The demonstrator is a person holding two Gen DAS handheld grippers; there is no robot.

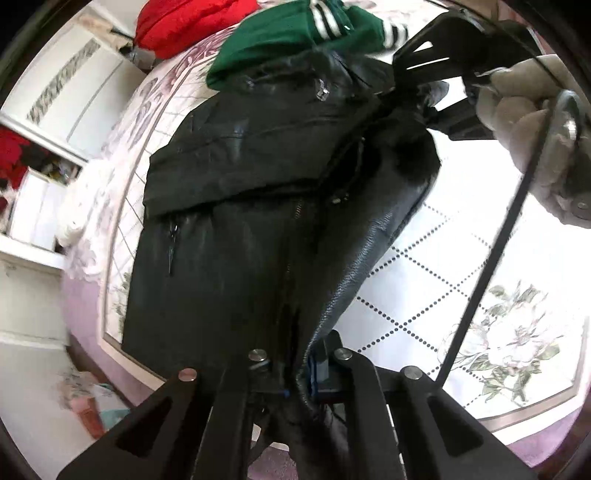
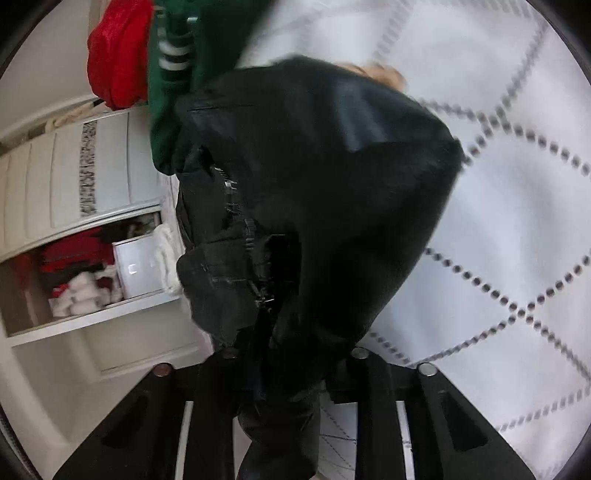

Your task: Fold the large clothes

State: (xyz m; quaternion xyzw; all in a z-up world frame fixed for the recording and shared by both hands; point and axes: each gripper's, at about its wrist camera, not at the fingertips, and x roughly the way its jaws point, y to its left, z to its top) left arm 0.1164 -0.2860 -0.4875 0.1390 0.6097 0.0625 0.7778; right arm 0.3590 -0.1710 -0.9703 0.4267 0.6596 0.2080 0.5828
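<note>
A black leather jacket [image 1: 258,221] lies lengthwise on the bed, its zip and pocket facing up. My left gripper [image 1: 295,373] is shut on its near edge, and the leather rises in a fold between the fingers. In the left wrist view my right gripper [image 1: 410,79] bites the far furry collar end, held by a gloved hand [image 1: 517,110]. The right wrist view is blurred: the jacket [image 2: 332,184] bulges up in front of the lens, and bunched leather sits pinched in my right gripper [image 2: 291,369].
A green garment with white stripes [image 1: 280,40] and a red one [image 1: 177,22] lie beyond the jacket. The white bedspread [image 1: 443,258] with dotted diamonds spreads to the right. A white wardrobe [image 2: 74,177] with an open shelf [image 2: 81,280] stands left of the bed.
</note>
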